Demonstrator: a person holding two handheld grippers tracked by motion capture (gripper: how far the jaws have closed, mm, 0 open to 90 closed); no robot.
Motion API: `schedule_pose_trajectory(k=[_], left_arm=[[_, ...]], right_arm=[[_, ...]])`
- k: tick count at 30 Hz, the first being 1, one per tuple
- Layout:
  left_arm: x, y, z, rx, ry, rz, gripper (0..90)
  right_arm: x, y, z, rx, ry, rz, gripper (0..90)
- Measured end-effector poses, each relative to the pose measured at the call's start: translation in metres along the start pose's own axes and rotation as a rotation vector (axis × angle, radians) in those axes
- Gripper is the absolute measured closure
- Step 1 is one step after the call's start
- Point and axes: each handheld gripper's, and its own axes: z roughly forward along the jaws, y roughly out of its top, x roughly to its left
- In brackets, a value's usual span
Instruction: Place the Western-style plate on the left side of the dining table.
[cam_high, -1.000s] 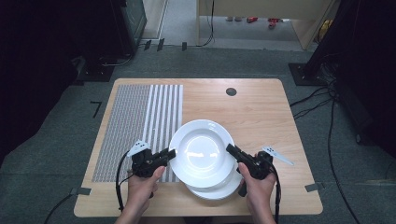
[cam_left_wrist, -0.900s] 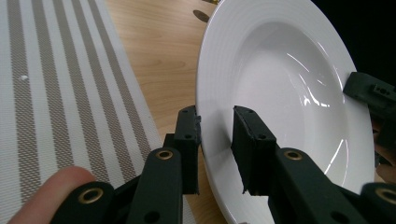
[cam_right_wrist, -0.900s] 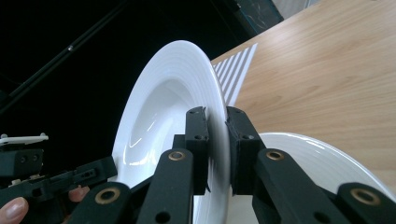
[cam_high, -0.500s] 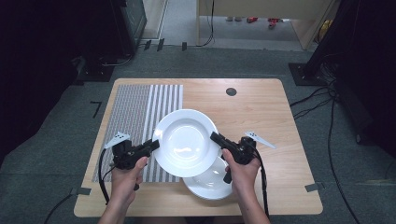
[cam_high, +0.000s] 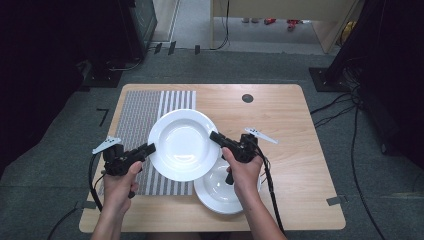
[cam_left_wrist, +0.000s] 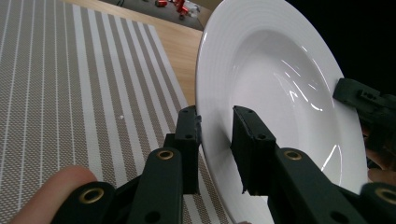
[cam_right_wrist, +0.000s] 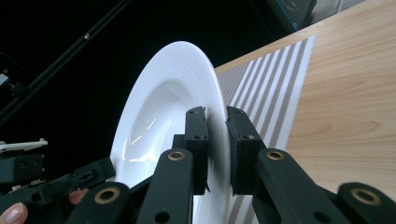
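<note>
Here, a large white plate (cam_high: 184, 144) hangs above the table (cam_high: 285, 120), clamped on two opposite edges. The left gripper (cam_high: 148, 149) pinches the plate's rim at about nine o'clock, and the right gripper (cam_high: 215, 136) pinches it at about three o'clock. In the left gripper view (cam_left_wrist: 215, 135) the black jaws stand on either side of the rim, one on the underside and one on the inner face, pressed closed on it. The right gripper view (cam_right_wrist: 215, 128) shows the same: its jaws are closed across the rim's thin edge.

Seen from above, the plate sits over the right part of the striped placemat (cam_high: 134, 117), which covers the table's left portion from nine to eleven o'clock. A second white plate (cam_high: 220, 192) lies flat on the wood at about five o'clock from the lifted one, partly under it and under the person's right hand (cam_high: 243, 170). The left hand (cam_high: 120, 180) grips its tool at the table's seven o'clock corner. A dark round grommet (cam_high: 247, 98) sits near the far edge at twelve o'clock.
</note>
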Motion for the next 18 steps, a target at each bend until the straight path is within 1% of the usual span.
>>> schedule_pose_trajectory(k=[2,3,5,6,7,9,14,18], left_arm=[[0.002,0.001,-0.001,-0.005,0.002,-0.002,73.1],[0.005,0.003,-0.004,-0.013,0.008,-0.009,73.1],[0.009,0.006,-0.006,-0.021,0.013,-0.012,73.3],[0.009,0.006,-0.006,-0.021,0.013,-0.012,73.3],[0.012,0.008,-0.008,-0.028,0.019,-0.017,73.3],[0.015,0.010,-0.009,-0.034,0.024,-0.022,73.3],[0.026,0.013,-0.012,-0.048,0.034,-0.049,73.3],[0.033,0.016,-0.014,-0.058,0.043,-0.065,73.4]], right_arm=[[0.001,0.001,0.003,0.002,0.002,0.000,81.6],[0.004,0.002,0.009,0.006,0.004,0.001,81.6],[0.006,0.002,0.015,0.013,0.008,0.000,81.4],[0.006,0.002,0.015,0.013,0.008,0.000,81.4],[0.007,0.004,0.021,0.020,0.010,0.003,81.3],[0.009,0.005,0.026,0.026,0.014,0.000,81.2],[0.014,0.009,0.042,0.043,0.015,-0.010,81.2],[0.015,0.011,0.054,0.060,0.022,-0.003,81.2]])
